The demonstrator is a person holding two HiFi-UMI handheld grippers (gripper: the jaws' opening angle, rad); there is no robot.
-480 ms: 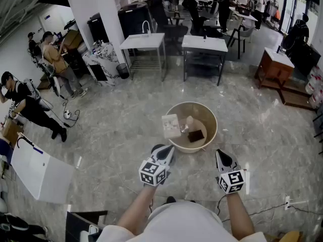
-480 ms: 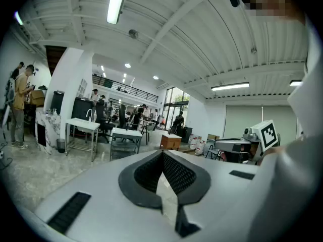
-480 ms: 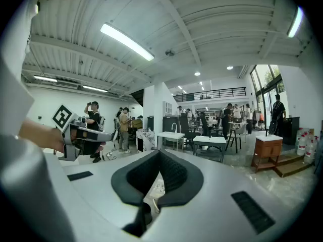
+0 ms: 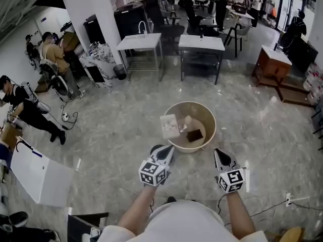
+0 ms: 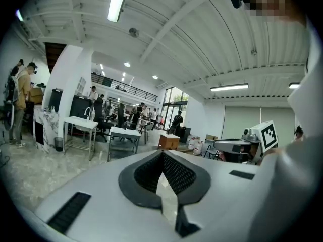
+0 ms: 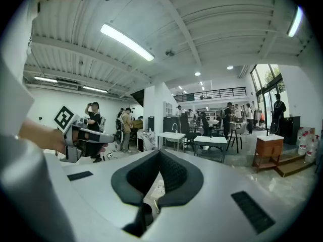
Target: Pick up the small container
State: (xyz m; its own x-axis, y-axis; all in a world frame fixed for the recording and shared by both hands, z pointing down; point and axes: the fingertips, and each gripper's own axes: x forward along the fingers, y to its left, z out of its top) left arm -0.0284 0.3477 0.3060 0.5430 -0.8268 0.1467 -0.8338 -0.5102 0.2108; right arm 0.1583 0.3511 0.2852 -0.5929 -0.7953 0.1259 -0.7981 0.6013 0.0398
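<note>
Two grippers, both clenched shut and empty. The left gripper (image 4: 162, 153) and the right gripper (image 4: 221, 158) each show their jaws pressed together with nothing between them in their own gripper views. Both point roughly level, out at the room rather than down at the floor.

In the head view a round beige basin (image 4: 212, 120) sits on the marble floor (image 4: 116, 130) at 12 o'clock from us. The left gripper is near its 7 o'clock edge and the right is near 5 o'clock. Neither touches it.

We take the small container (image 4: 170, 126) to be the whitish squarish box at the basin's 9 o'clock side. It seems to lean on the rim there, partly overhanging it. A dark brown block (image 4: 195, 135) lies near the basin's middle, and a pale lump (image 4: 189, 121) lies just beside it at 11 o'clock. We cannot tell what either one is.

We judge the step to be pre-reach, with the pick not yet begun. The left gripper is the nearer one. The next move calls for opening its jaws, tipping it down and closing in on the container from 6 o'clock.

The container's broad face points up toward us. Its long axis runs about 12 to 6 o'clock, leaning slightly toward 11. It is only a little longer than it is wide, so we call that axis loosely. The jaws should span the short side, 9 to 3.
</note>
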